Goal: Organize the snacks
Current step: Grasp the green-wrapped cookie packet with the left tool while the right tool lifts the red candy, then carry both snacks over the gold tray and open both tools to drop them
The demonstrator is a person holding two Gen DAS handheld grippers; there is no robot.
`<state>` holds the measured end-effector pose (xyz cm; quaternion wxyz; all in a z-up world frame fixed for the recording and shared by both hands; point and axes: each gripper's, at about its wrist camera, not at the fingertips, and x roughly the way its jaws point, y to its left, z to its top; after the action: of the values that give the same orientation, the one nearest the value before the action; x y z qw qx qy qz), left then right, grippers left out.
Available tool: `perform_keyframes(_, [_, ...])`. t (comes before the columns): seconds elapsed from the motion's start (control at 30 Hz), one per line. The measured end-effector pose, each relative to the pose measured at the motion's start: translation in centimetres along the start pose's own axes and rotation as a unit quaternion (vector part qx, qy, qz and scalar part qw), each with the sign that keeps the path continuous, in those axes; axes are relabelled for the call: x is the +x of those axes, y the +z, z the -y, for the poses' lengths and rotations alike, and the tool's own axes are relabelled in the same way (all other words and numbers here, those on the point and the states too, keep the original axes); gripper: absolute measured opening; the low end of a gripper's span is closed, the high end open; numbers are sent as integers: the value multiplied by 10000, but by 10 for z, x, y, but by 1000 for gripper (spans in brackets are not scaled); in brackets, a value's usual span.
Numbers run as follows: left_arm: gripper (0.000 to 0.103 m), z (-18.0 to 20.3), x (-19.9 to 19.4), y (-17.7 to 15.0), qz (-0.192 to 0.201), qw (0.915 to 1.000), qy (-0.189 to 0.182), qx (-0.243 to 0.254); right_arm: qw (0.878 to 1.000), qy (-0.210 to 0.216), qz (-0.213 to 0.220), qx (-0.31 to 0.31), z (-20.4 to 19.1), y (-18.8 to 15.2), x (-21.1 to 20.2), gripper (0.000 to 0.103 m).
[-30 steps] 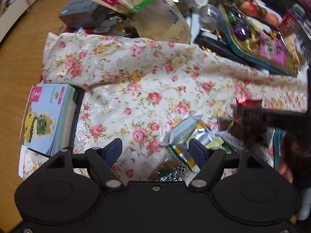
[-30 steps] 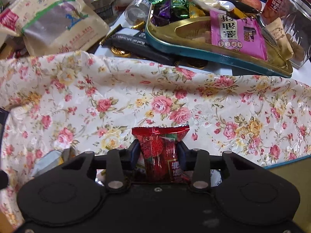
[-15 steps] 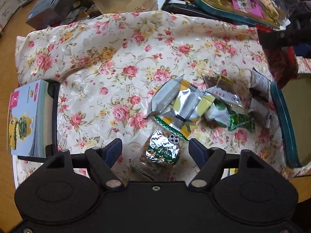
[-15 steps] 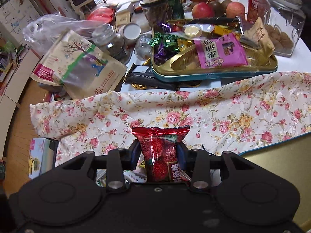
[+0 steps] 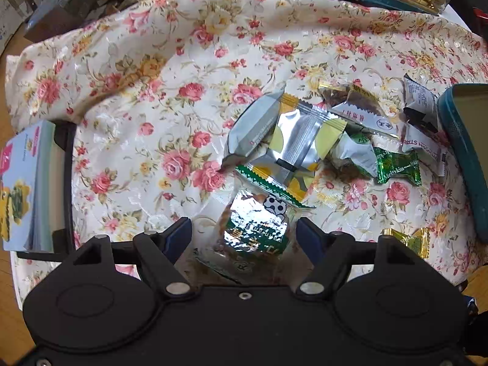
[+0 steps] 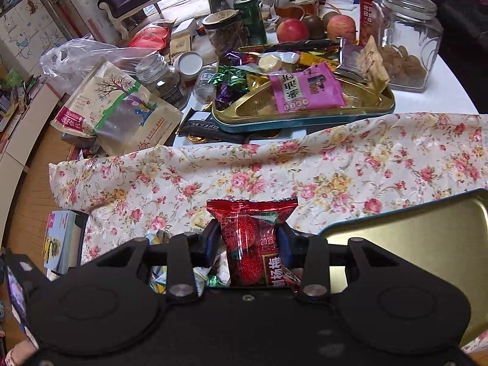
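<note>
My right gripper (image 6: 247, 238) is shut on a red strawberry-print snack packet (image 6: 251, 235) and holds it above the floral cloth (image 6: 274, 170), just left of an empty gold tin tray with a teal rim (image 6: 411, 235). My left gripper (image 5: 244, 235) is open, its jaws on either side of a clear green-labelled snack packet (image 5: 254, 231) on the cloth (image 5: 137, 91). A pile of several wrapped snacks lies beyond it: a silver and yellow packet (image 5: 292, 143) and a green candy (image 5: 396, 164). The teal tray's rim (image 5: 460, 152) shows at the right.
A second teal tin tray (image 6: 305, 119) full of sweets sits behind the cloth, with a glass jar (image 6: 408, 36), apples (image 6: 292, 30), a can, small jars and a large pouch (image 6: 116, 113). A light blue booklet (image 5: 21, 183) lies at the cloth's left edge.
My right gripper has risen and pulled back with the red packet, and the empty tray now shows at its right. My left gripper has moved closer over the clear green-labelled packet.
</note>
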<state>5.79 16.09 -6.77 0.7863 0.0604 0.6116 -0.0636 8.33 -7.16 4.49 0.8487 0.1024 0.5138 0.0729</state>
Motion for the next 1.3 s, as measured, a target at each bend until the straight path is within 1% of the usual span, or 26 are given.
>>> perform_keyframes(0.1, [76,4,7,2,-132,9999,-20,-38,10000,19,48,0,5,-2,-7,41])
perform_keyframes(0.13, [78,6,9,2,-154,9999,21,-33,10000,31,67,-1,6,-3,-9,41])
perform_keyframes(0.2, [75,7,8,2,-105,9999,-38,-90,9999,50,108,6,9,-4,-13,41])
perform_keyframes(0.23, [69,7,8,4,-117,9998,-78,-139,9999,59,127,2,10,-5,-15,41])
perform_keyframes(0.27, [59,7,6,5,-105,9996,-146,-212,9999,58,142,-13,10,-6,-17,41])
perform_keyframes(0.3, [56,6,3,7,-83,9995,-177,-266,9999,48,158,-22,11,-7,-19,41])
perform_keyframes(0.4, [56,1,-2,10,-106,9976,-309,-615,9998,31,211,-20,15,-8,-23,41])
perform_keyframes(0.47, [56,-1,-7,13,-157,9953,-340,-897,9997,18,233,-10,18,-9,-25,41])
perform_keyframes(0.5, [56,-2,-12,14,-122,9944,-350,-994,9997,2,242,10,20,-9,-26,41])
perform_keyframes(0.53, [56,-1,-17,15,-80,9940,-299,-1045,9997,-20,257,46,22,-9,-27,41])
perform_keyframes(0.6, [56,3,-33,19,160,9940,-90,-1074,9995,-47,294,90,26,-10,-29,41])
perform_keyframes(0.67, [56,9,-54,27,499,9929,49,-1075,9993,-102,342,134,30,-10,-32,41])
perform_keyframes(0.77, [56,18,-86,40,1012,9886,117,-1110,9986,-188,449,222,38,-11,-39,41])
perform_keyframes(0.83, [56,25,-104,49,1251,9852,76,-1167,9979,-221,506,329,45,-10,-44,41])
perform_keyframes(0.97, [56,48,-135,62,1613,9799,-269,-1144,9951,-308,749,562,62,-6,-59,41])
perform_keyframes(1.03, [56,59,-145,66,1699,9782,-435,-1109,9928,-411,903,678,71,-5,-67,41])
perform_keyframes(1.13, [56,81,-150,72,1741,9774,-607,-1039,9881,-631,1116,845,88,-3,-78,41])
perform_keyframes(1.3, [56,120,-144,81,1526,9805,-844,-907,9785,-1118,1291,1155,124,-5,-92,42])
